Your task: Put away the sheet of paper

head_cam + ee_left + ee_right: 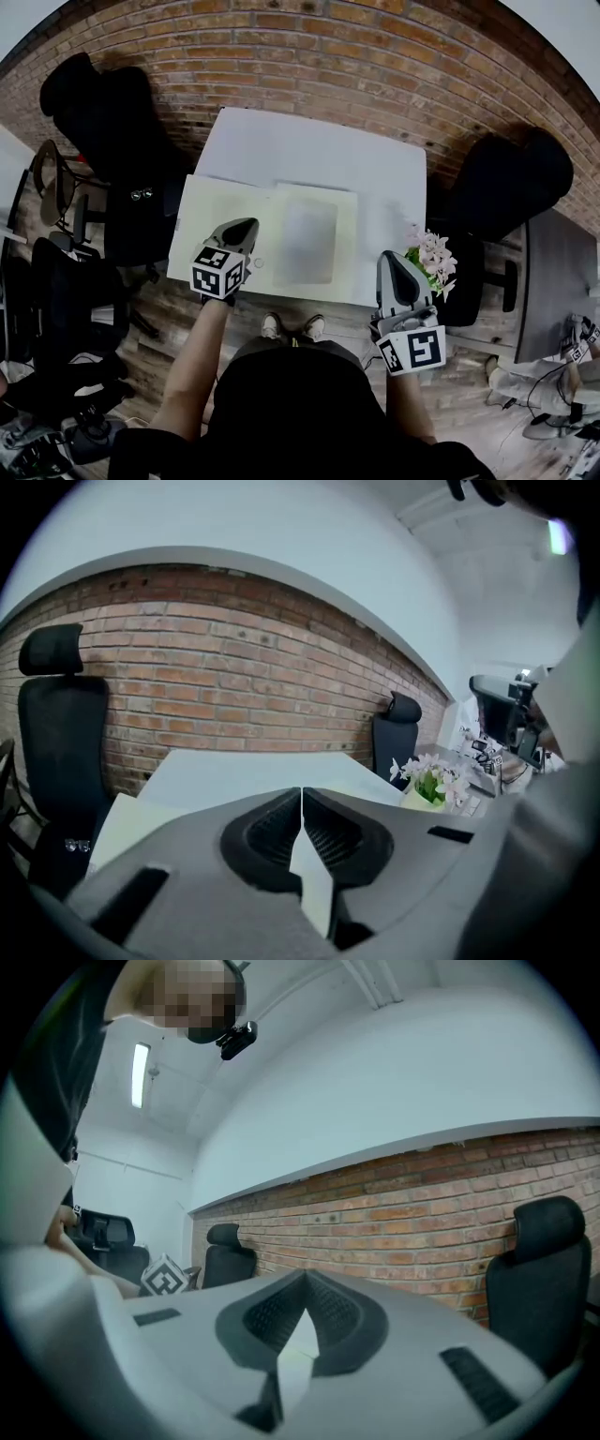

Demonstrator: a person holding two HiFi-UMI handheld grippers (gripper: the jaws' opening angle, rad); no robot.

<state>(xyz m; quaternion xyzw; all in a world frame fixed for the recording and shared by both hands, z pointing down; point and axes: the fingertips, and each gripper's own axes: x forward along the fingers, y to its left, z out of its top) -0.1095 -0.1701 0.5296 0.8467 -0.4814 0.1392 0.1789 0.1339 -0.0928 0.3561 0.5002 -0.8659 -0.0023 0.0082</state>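
The pale grey sheet of paper (305,239) lies flat on the open cream folder's (220,220) right half.

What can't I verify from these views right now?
- Print on the sheet of paper: head view, too small and blurred.
- Whether the shut left gripper touches the folder: head view, its body covers the tips.
- Table in right gripper view: the right gripper's body blocks it.

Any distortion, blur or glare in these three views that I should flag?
Head view: heavy fisheye, the brick wall bows into an arc. Left gripper view: the left hand-held gripper close up is soft, the wall behind sharper. Right gripper view: the ceiling light is blown out; dark vignette at the edges.
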